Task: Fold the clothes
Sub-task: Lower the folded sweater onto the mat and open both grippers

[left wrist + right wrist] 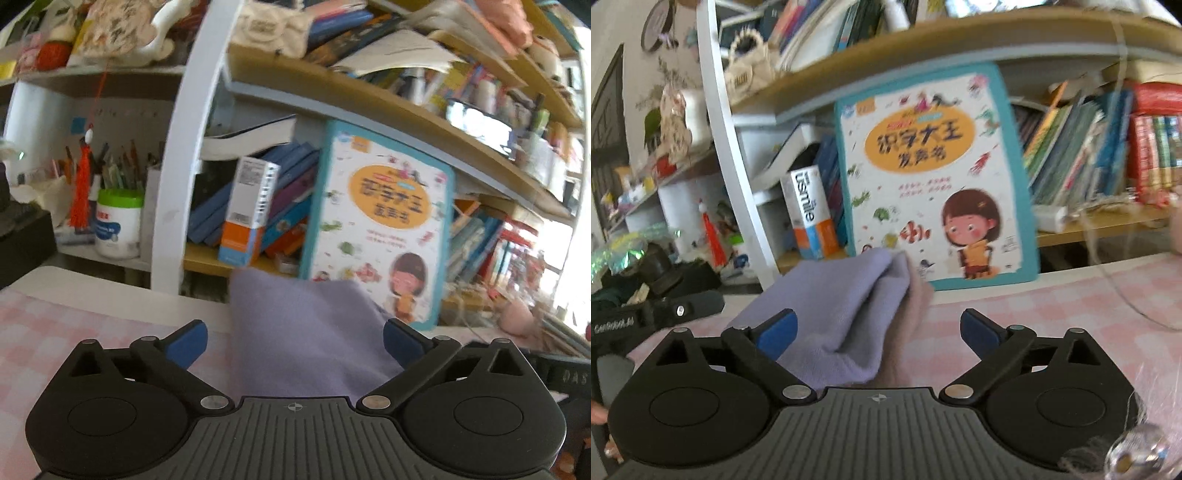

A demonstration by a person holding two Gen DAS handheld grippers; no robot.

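Nearest the lens, at the bottom of the frame, the left gripper stands released, blue pads spread wide of the lilac garment lying mid-frame on the pink checked tablecloth. The right gripper is likewise let go, the garment's doubled edge showing left of centre, below the picture book. A fold seems just laid down; next each gripper needs a fresh edge to pinch for another fold
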